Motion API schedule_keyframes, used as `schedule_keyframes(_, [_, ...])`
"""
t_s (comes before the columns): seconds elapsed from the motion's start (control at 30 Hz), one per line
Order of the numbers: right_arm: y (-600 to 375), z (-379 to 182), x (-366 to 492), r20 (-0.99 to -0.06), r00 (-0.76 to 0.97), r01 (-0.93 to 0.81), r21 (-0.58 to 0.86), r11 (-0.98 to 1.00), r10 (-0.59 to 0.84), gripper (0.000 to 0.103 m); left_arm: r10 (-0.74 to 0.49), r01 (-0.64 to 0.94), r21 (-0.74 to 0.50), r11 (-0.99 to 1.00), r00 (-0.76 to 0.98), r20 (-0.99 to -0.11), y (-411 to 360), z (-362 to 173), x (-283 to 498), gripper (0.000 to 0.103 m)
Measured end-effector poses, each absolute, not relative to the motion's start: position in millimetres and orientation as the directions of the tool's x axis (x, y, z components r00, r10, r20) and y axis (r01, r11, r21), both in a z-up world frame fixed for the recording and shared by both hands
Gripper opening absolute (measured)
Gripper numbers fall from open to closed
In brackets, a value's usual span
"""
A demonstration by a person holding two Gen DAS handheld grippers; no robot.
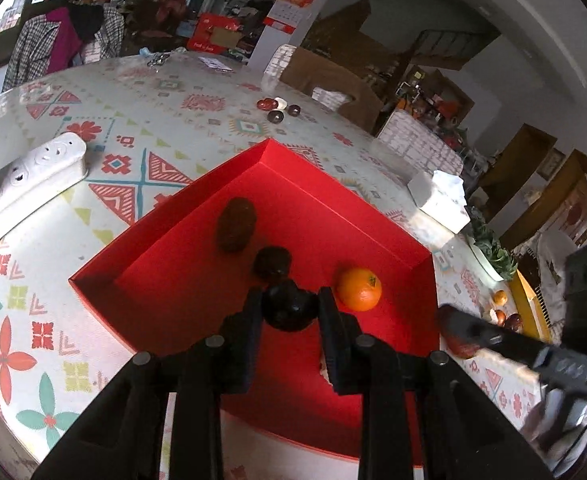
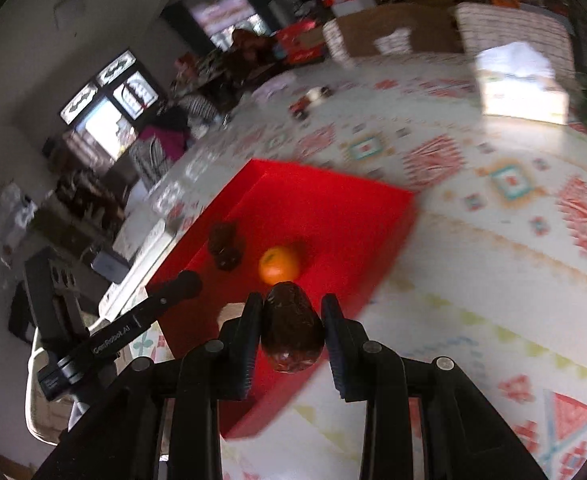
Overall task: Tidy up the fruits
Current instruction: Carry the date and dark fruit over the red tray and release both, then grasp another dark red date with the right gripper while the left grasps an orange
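Both grippers, left (image 1: 289, 304) and right (image 2: 291, 320), are clamped on dark fruits (image 1: 287, 306) above the red box (image 1: 173, 216) beside its orange (image 1: 359, 289); lowering and release are judged next

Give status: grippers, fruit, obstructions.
Left gripper shut on dark round fruit over red box. Right gripper shut on dark oval fruit. Orange in box. Nothing blocking.
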State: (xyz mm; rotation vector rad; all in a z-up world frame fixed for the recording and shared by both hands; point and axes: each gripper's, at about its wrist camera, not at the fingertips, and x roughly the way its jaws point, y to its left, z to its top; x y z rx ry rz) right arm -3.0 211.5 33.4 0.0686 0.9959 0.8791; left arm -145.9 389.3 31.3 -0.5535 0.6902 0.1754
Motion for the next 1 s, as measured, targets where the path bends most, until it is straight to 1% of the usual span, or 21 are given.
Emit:
schedule_keyframes(0.03, [221, 29, -3, -0.712, 0.236, -0.62, 0.414, 0.667, 0.662, 0.033, -0.032, -0.328, -0.431, 0.84, 0.764, -0.645, 392, 31, -148, 0.032])
schedule_keyframes(0.07, [227, 26, -4, -0.719, 0.234, -0.624, 0.404, 0.668, 0.654, 0.033, -0.039, -0.325, -0.438, 0.838, 0.765, -0.642, 393, 32, -148, 0.039])
schedule_keyframes(0.13, [236, 18, -5, -0.732, 0.233, -0.63, 0.388, 0.672, 0.64, 0.033, -0.043, -0.318, -0.45, 0.835, 0.777, -0.628, 394, 34, -151, 0.045])
schedule_keyframes(0.2, [239, 14, -6, -0.735, 0.232, -0.632, 0.384, 0.673, 0.637, 0.033, -0.044, -0.314, -0.459, 0.831, 0.786, -0.616, 394, 38, -153, 0.047])
schedule_keyframes(0.27, [241, 13, -6, -0.735, 0.236, -0.631, 0.381, 0.676, 0.635, 0.033, -0.046, -0.311, -0.47, 0.826, 0.795, -0.605, 393, 43, -155, 0.055])
schedule_keyframes(0.43, [235, 22, -12, -0.722, 0.268, -0.638, 0.363, 0.679, 0.638, 0.034, -0.048, -0.288, -0.488, 0.824, 0.823, -0.566, 386, 63, -163, 0.061])
schedule_keyframes(0.53, [222, 32, -18, -0.706, 0.292, -0.641, 0.357, 0.68, 0.645, 0.037, -0.054, -0.261, -0.485, 0.834, 0.837, -0.544, 375, 76, -166, 0.065])
schedule_keyframes(0.63, [199, 37, -21, -0.692, 0.328, -0.623, 0.353, 0.698, 0.643, 0.043, -0.073, -0.225, -0.471, 0.853, 0.842, -0.534, 359, 85, -165, 0.067])
schedule_keyframes(0.77, [150, 43, -17, -0.681, 0.399, -0.577, 0.335, 0.745, 0.615, 0.044, -0.105, -0.174, -0.445, 0.878, 0.838, -0.536, 330, 93, -162, 0.068])
schedule_keyframes(0.87, [90, 47, -6, -0.681, 0.479, -0.498, 0.308, 0.811, 0.553, 0.044, -0.128, -0.143, -0.431, 0.891, 0.83, -0.542, 311, 94, -157, 0.069])
schedule_keyframes(1.0, [3, 50, 21, -0.683, 0.586, -0.324, 0.297, 0.898, 0.437, 0.044, -0.165, -0.103, -0.419, 0.902, 0.816, -0.554, 284, 91, -148, 0.07])
